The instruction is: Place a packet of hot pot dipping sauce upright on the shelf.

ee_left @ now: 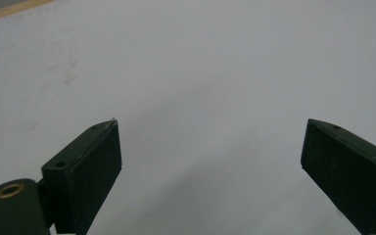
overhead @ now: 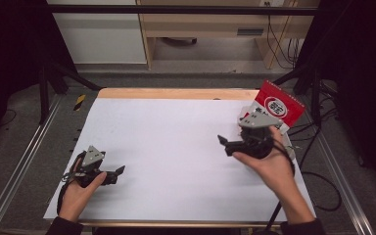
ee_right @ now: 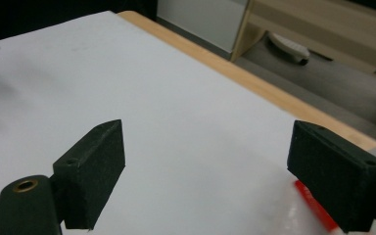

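table: a table (overhead: 176, 147) covered by a white sheet is seen in the high view, with a bare wooden strip left along its far edge.
left gripper: the left gripper (overhead: 119, 172) is held by the person's left hand (overhead: 81, 188) at the near left corner of the table, low over the white surface, and is pointed to the right.
left gripper state: its jaws are spread wide and released; in the left gripper view (ee_left: 210, 166) bare white surface alone is seen between them, and nothing is grasped.
right gripper: the right gripper (overhead: 223, 145) is held by the person's right hand (overhead: 269, 161) at the right side of the table, and is pointed to the left, toward the middle.
right gripper state: its jaws are released and stand wide apart; in the right gripper view (ee_right: 205, 166) white surface is seen between them, and nothing is pressed by the pads.
red and white package: a red and white package (overhead: 276, 105) is placed at the far right of the table, tilted, just behind the right gripper; a red and white part of it (ee_right: 318, 210) is seen blurred beside the right jaw in the right gripper view. whether it is touched by the gripper cannot be told.
distance: the two grippers are kept well apart.
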Motion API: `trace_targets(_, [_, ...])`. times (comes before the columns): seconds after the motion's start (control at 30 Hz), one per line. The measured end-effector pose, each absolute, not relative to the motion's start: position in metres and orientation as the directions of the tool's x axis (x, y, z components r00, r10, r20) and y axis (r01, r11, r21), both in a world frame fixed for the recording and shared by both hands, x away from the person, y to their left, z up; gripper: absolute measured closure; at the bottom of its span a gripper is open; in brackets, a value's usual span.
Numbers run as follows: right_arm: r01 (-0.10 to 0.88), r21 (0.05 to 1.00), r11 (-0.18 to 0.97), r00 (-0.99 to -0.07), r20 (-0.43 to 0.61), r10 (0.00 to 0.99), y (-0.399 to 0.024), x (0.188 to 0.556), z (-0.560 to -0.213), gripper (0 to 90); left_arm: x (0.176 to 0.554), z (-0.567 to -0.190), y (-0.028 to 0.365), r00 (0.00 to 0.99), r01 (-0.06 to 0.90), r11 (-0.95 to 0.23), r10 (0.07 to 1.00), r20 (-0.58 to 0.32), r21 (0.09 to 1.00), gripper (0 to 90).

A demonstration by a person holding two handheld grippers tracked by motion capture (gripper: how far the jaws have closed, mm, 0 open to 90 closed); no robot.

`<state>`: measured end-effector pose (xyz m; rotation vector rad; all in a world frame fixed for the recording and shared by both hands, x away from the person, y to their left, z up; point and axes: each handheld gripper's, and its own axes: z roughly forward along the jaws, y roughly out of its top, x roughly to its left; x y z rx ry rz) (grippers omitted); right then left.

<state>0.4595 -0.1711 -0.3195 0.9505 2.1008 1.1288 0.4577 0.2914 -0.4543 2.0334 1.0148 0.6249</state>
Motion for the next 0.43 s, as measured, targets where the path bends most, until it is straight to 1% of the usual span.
trace_targets(0.03, [0.33, 0.86, 0.388, -0.605, -0.123, 0.787, -0.158, 0.453, -0.338, 14.3, 0.458, -0.454, 0.292, 0.564, 0.448, -0.391, 0.821, 0.085, 0.804, 7.8])
trace_targets(0.13, [0.351, 0.855, 0.382, -0.622, -0.092, 0.777, -0.143, 0.445, -0.364, 13.8, 0.458, -0.455, 0.291, 0.566, 0.448, -0.392, 0.82, 0.084, 0.804, 7.7])
trace_targets(0.3, [0.404, 0.845, 0.349, -0.642, -0.009, 0.767, -0.122, 0.438, -0.412, 10.3, 0.458, -0.455, 0.291, 0.568, 0.449, -0.394, 0.819, 0.084, 0.802, 7.4])
trace_targets(0.4, [0.406, 0.844, 0.349, -0.651, -0.001, 0.759, -0.114, 0.435, -0.432, 9.0, 0.458, -0.454, 0.291, 0.572, 0.449, -0.396, 0.816, 0.083, 0.801, 7.1])
trace_targets(0.43, [0.406, 0.844, 0.349, -0.651, -0.001, 0.759, -0.114, 0.435, -0.432, 9.0, 0.458, -0.454, 0.291, 0.572, 0.449, -0.396, 0.816, 0.083, 0.801, 6.9])
